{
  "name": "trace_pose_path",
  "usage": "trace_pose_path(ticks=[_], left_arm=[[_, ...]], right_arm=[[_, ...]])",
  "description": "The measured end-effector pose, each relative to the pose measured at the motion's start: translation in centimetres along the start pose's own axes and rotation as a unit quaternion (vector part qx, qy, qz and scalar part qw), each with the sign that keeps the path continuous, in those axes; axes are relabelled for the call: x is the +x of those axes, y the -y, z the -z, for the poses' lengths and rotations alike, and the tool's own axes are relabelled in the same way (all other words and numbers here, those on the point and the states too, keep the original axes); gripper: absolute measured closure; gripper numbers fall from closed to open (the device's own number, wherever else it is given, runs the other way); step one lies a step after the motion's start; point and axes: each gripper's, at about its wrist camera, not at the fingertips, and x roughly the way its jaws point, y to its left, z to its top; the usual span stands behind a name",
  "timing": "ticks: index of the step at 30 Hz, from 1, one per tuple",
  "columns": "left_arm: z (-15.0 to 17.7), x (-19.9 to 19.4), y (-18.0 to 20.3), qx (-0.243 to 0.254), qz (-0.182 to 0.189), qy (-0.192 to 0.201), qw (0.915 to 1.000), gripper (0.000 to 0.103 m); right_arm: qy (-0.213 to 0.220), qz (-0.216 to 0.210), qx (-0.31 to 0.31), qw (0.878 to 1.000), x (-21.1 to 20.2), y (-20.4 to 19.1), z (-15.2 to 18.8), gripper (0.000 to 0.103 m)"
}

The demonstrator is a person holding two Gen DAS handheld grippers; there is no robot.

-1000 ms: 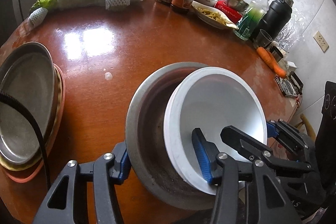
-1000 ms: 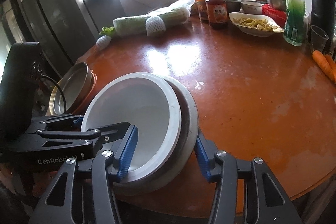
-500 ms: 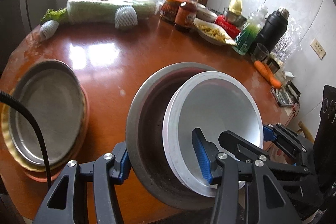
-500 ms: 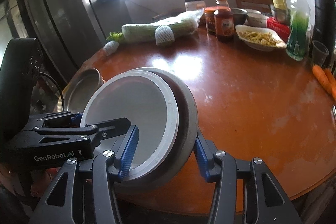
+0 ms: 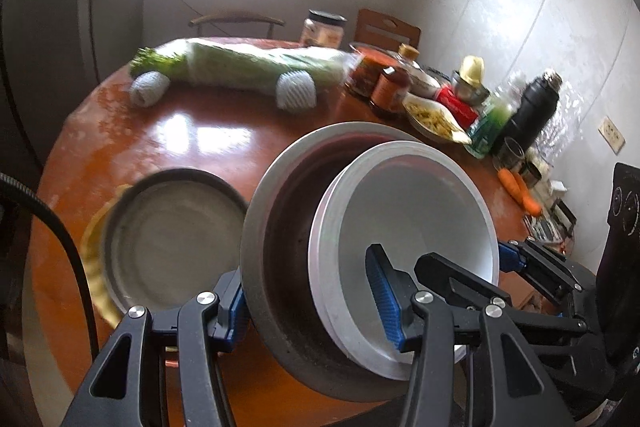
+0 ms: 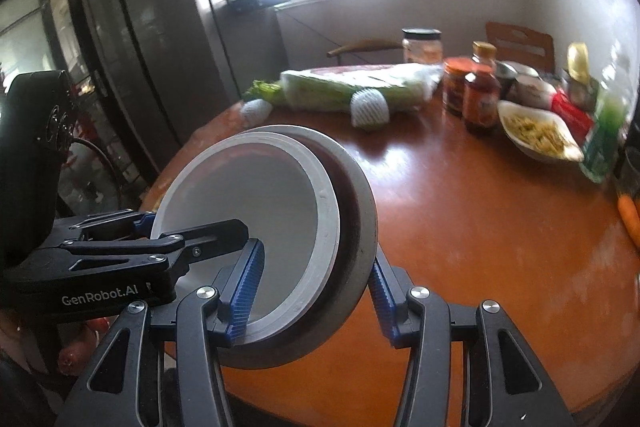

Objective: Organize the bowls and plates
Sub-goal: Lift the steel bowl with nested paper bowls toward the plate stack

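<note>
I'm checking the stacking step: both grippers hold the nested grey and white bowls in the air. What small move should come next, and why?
Probably carry the pair sideways toward the metal plate and lower it there. The left gripper and right gripper both clamp the grey bowl with the white bowl inside, tilted above the table. That stack looks like the nearest place for dishes.

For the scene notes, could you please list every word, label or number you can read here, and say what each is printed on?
"GenRobot.AI": white lettering on the black body of the left gripper, seen in the right wrist view.

Too blurred to read: the labels on the sauce bottle, the red-lidded jar, the green bottle and the red packet.

No other text can be read.
</note>
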Motion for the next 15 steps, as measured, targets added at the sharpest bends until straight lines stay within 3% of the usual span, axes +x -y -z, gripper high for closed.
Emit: trace_pose_path(ticks=[15], left_arm=[[-0.9,-3.7,-8.1,-0.044,-0.051,0.035,0.9971,0.051]], right_arm=[[-0.003,-0.049,-0.058,0.997,4.4,-7.6,-4.0,0.05]])
